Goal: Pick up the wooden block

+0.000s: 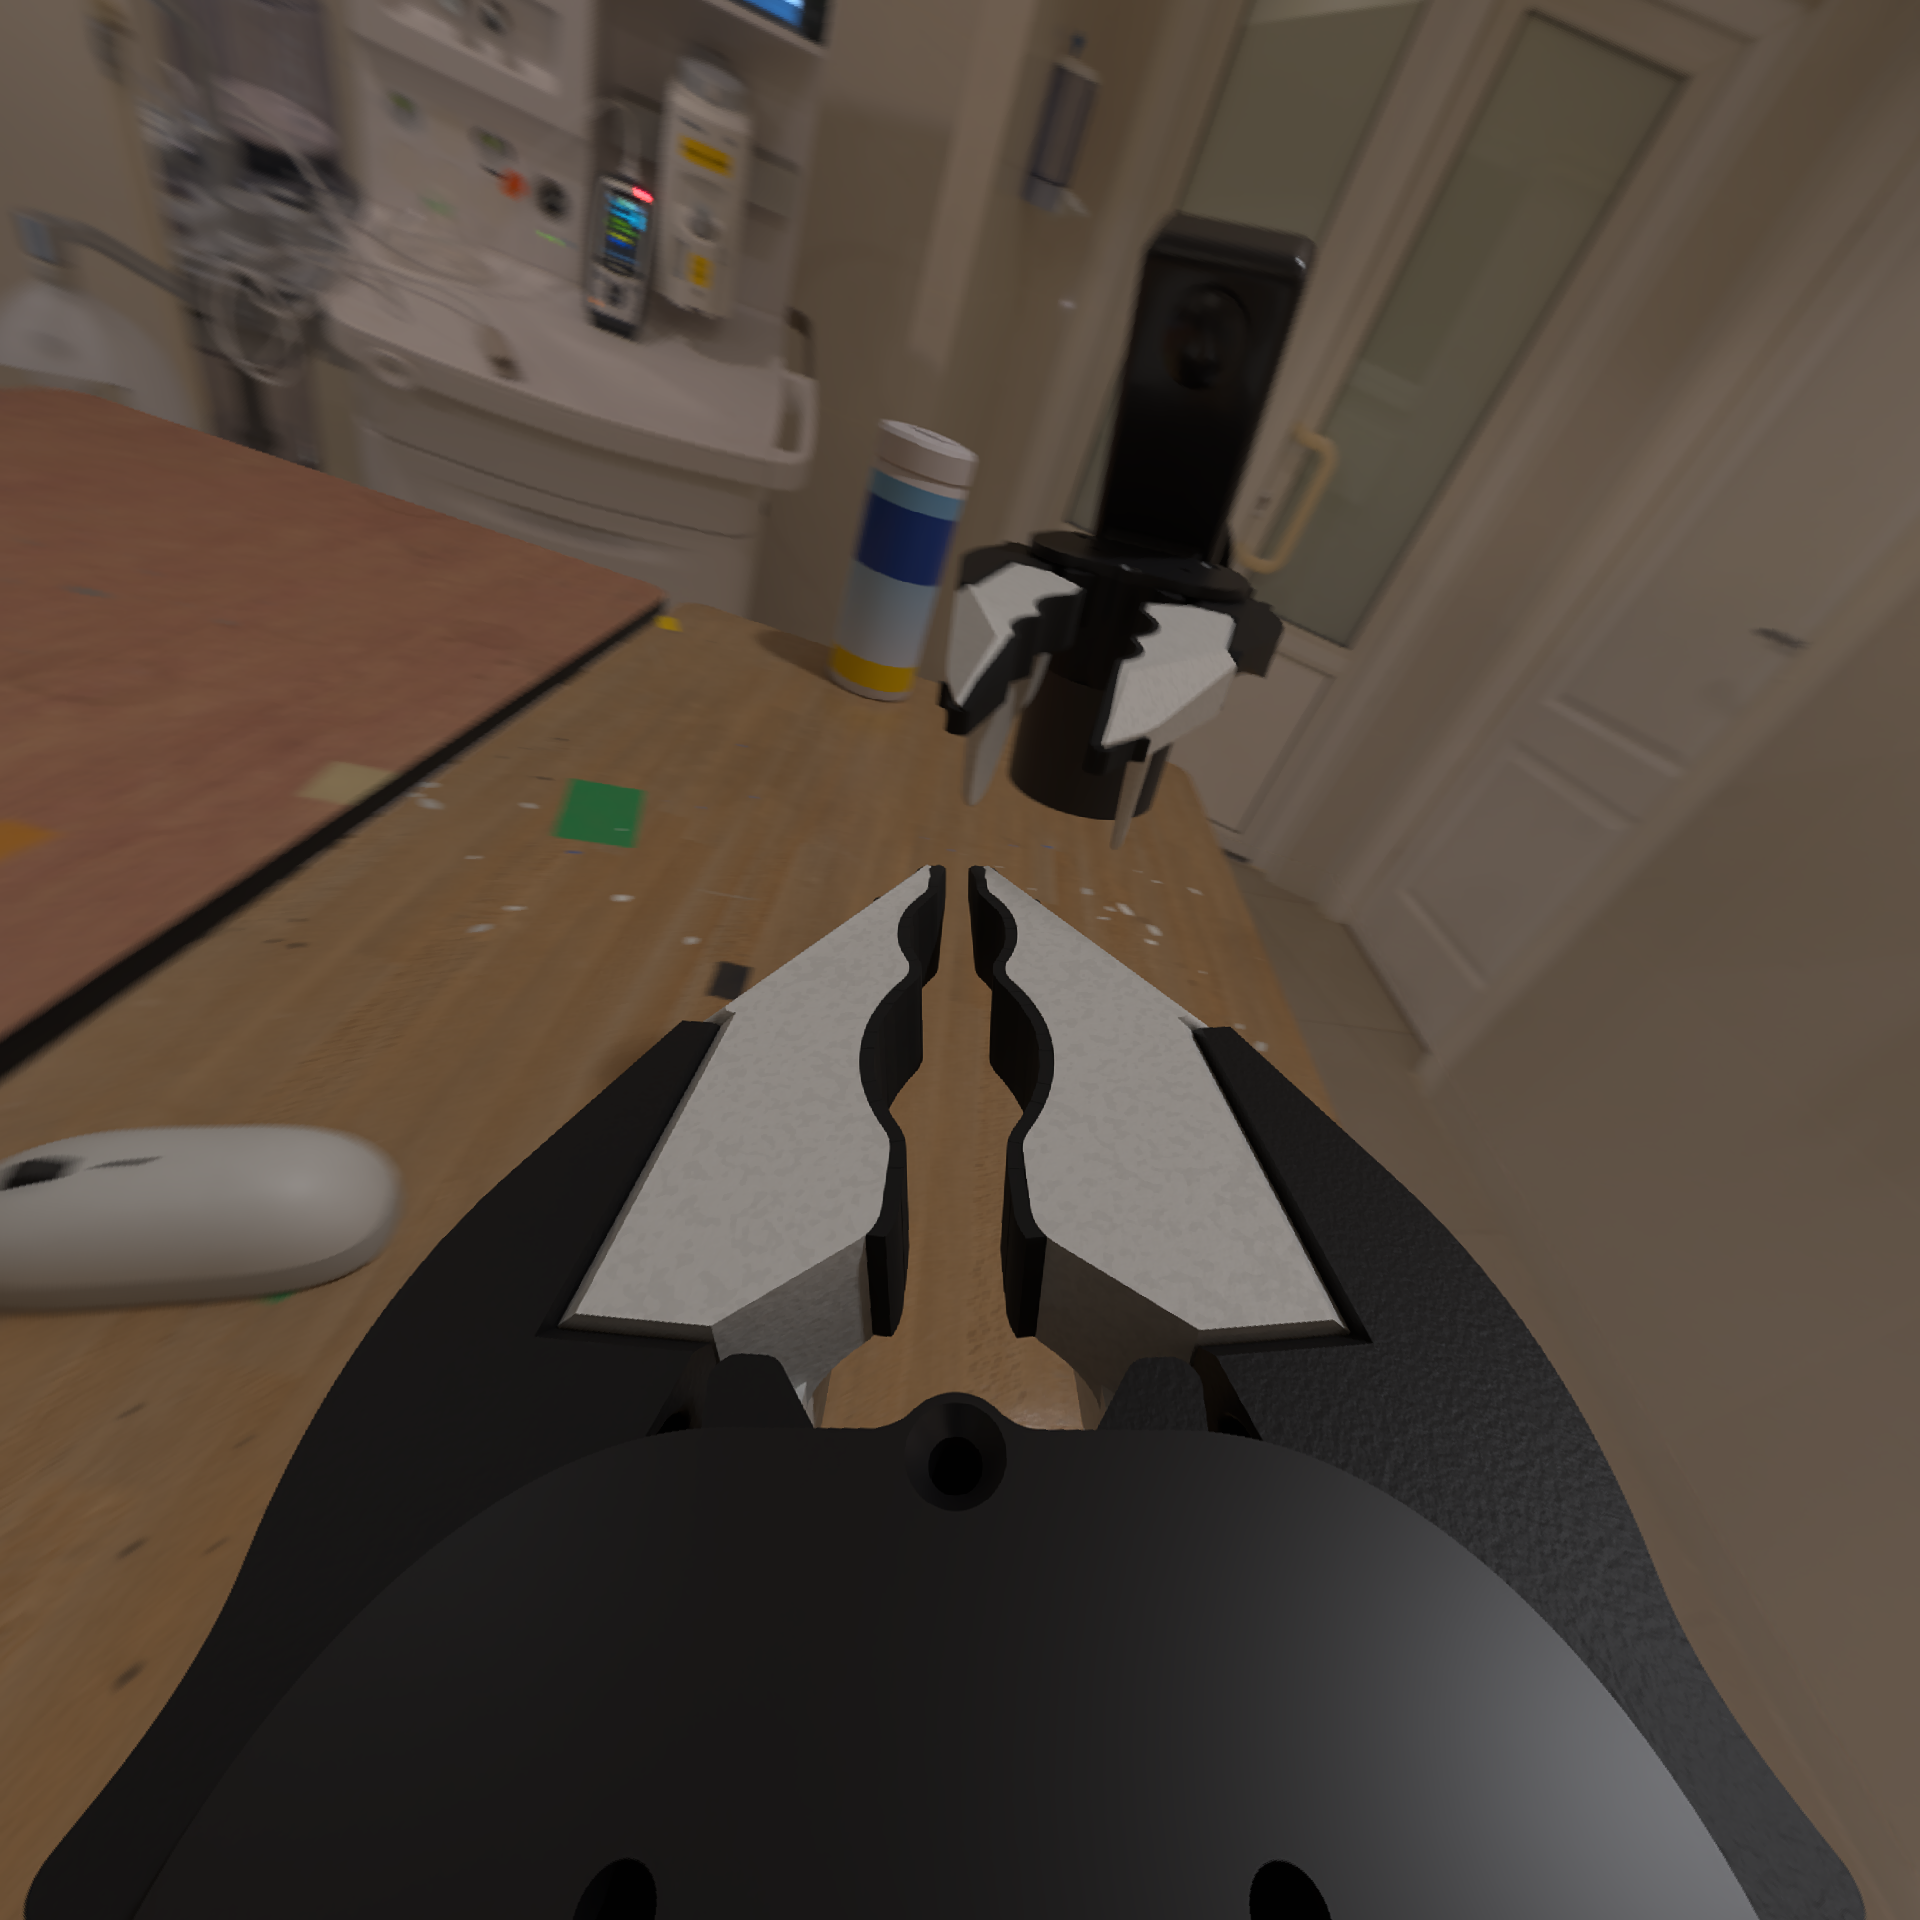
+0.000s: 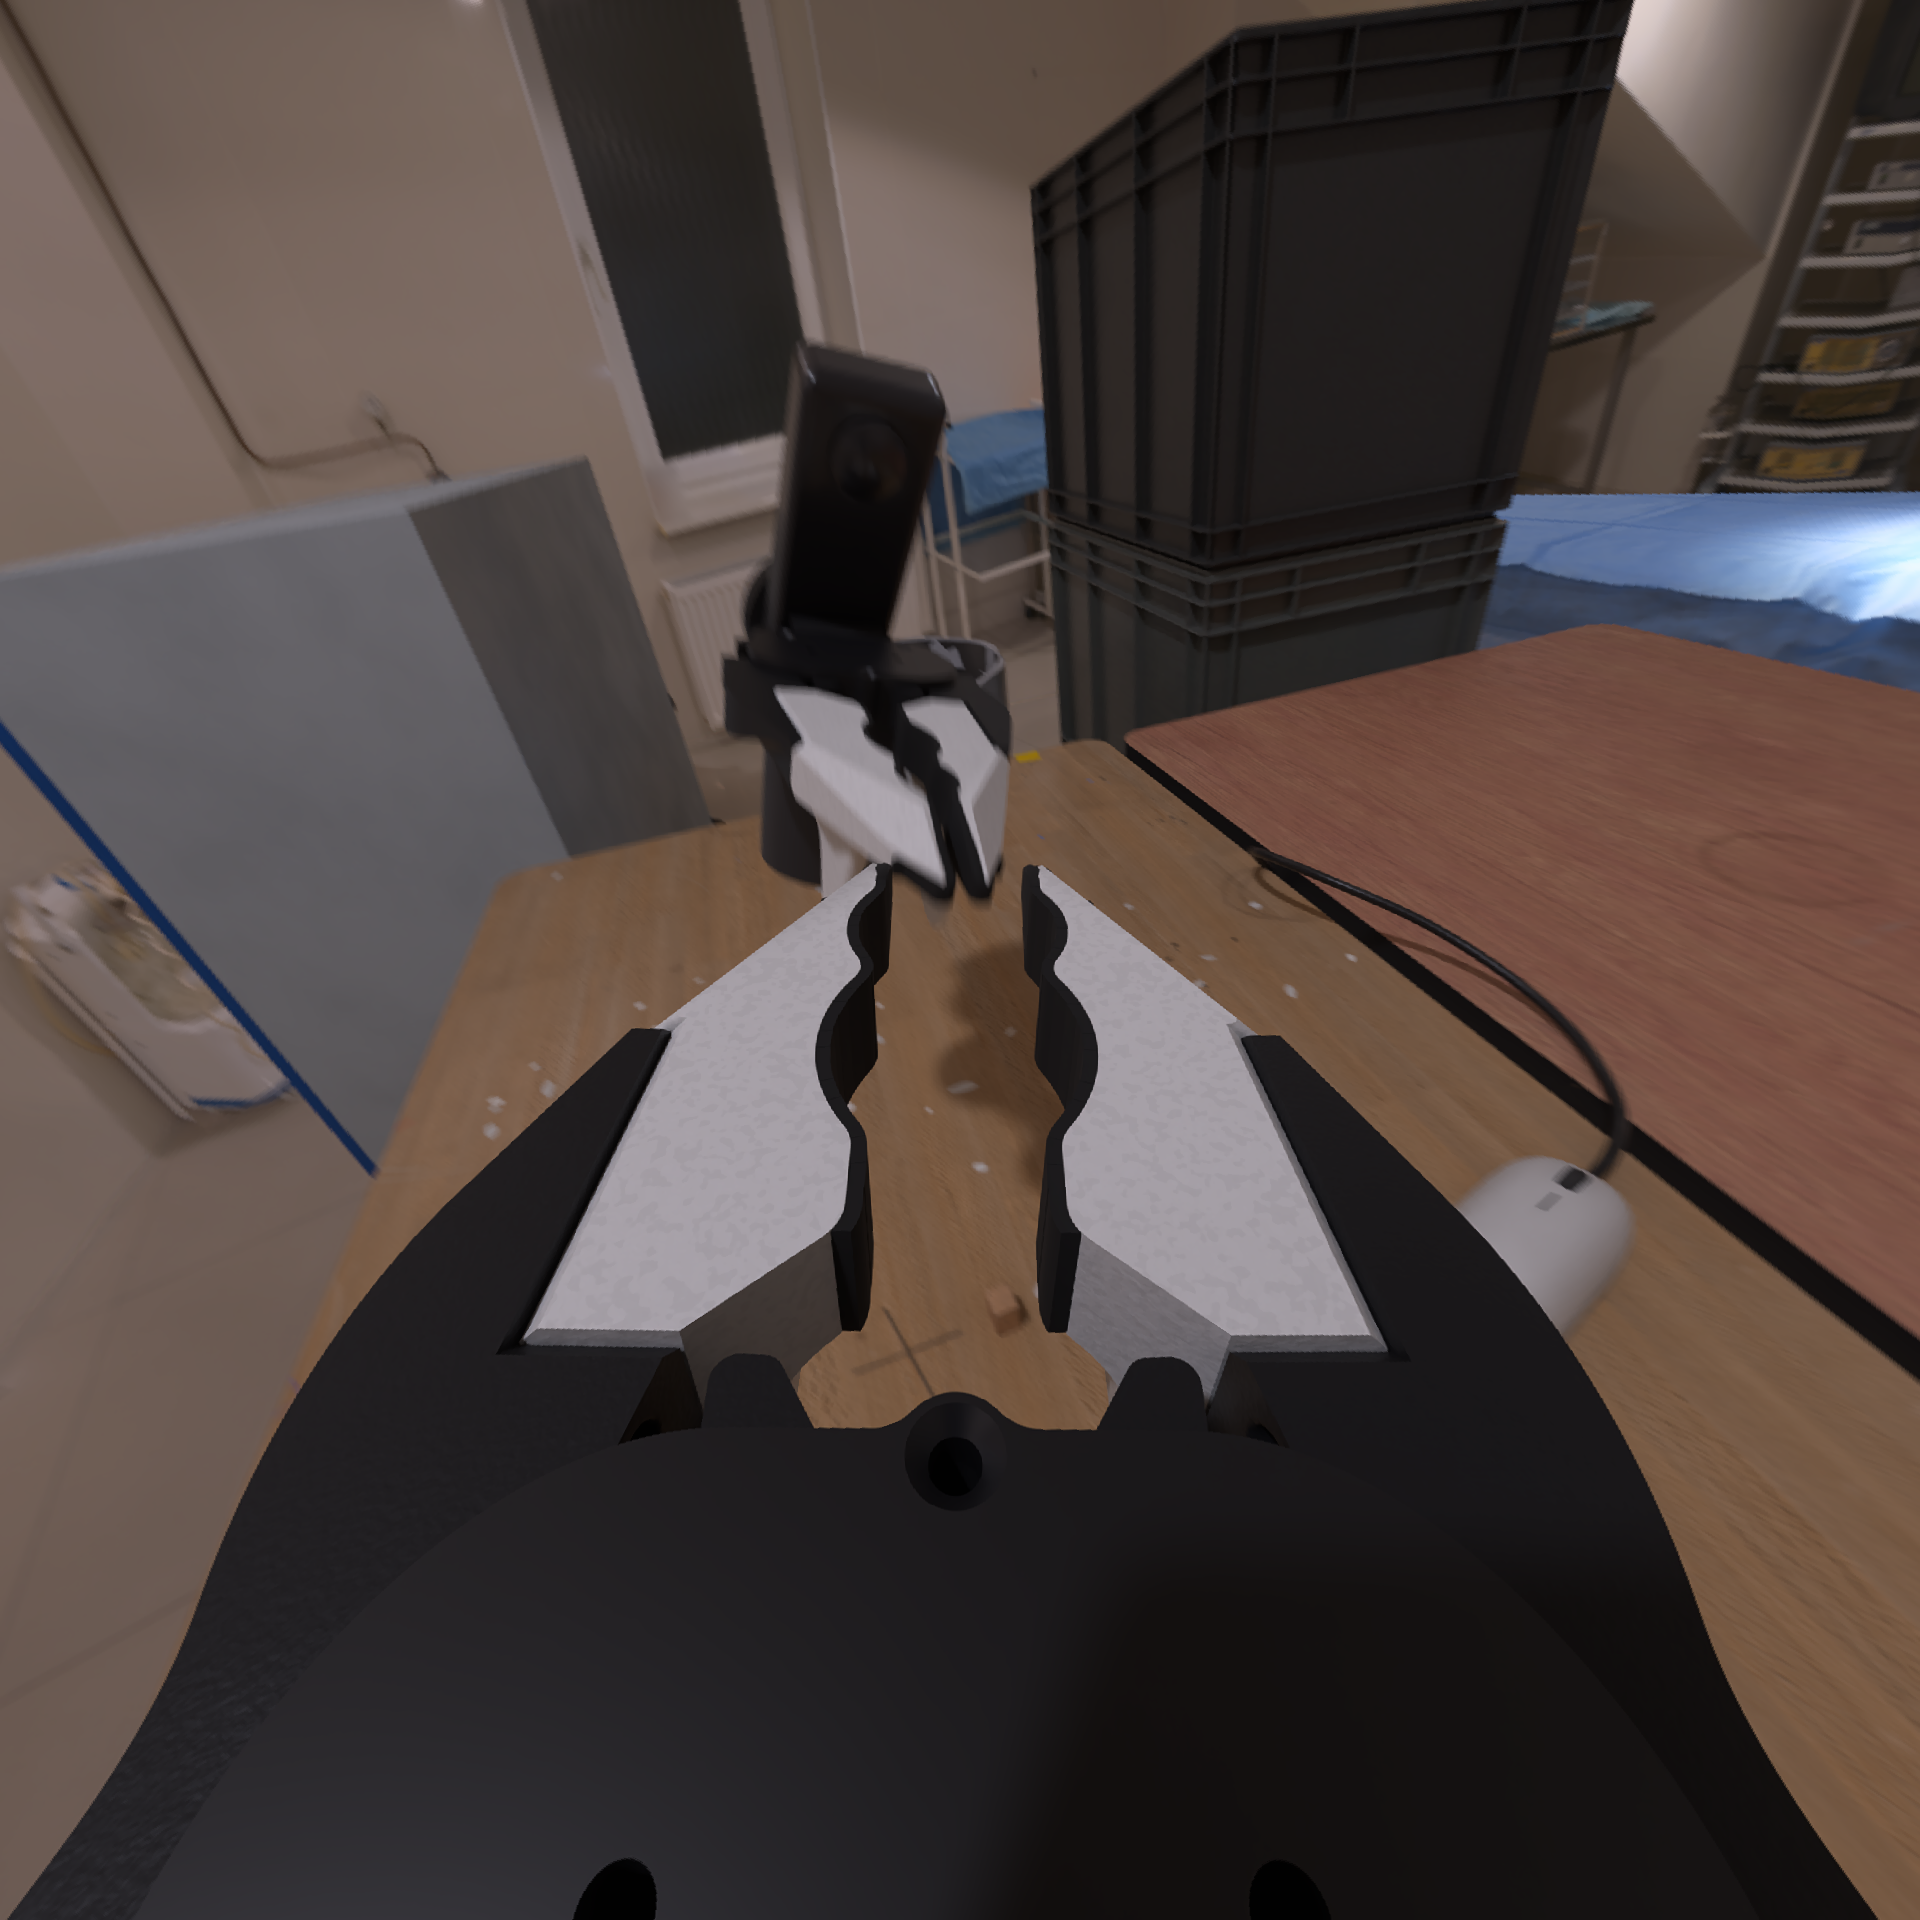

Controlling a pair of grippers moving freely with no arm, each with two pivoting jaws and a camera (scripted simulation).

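The wooden block (image 2: pixel 1004 1307) is a small, pale, cube-like piece lying on the light wooden tabletop (image 2: pixel 644 935), seen in the right wrist view low between the bases of the right gripper's fingers, just beside the inner base of the finger on the view's right. It is too small and too evenly sided to give a long axis or a facing. A faint pencilled cross (image 2: pixel 906 1351) is drawn on the wood just beside it. The right gripper (image 2: pixel 956 883) hangs above the table with its fingers apart and nothing between them. The left gripper (image 1: pixel 956 881) has its fingers drawn nearly together, only a thin slit showing at the tips, and holds nothing; the block does not show in its view. The two grippers face each other over the table. A white computer mouse (image 1: pixel 187 1210) lies toward the edge where the light tabletop meets a reddish-brown tabletop (image 1: pixel 260 582), its black cable (image 2: pixel 1455 956) curving along that seam. Near the far edge in the left wrist view stands an upright cylindrical bottle (image 1: pixel 906 561) banded blue, white and yellow, and a green card (image 1: pixel 601 812) lies flat on the wood. Nothing lies between the block and the right gripper's fingers.
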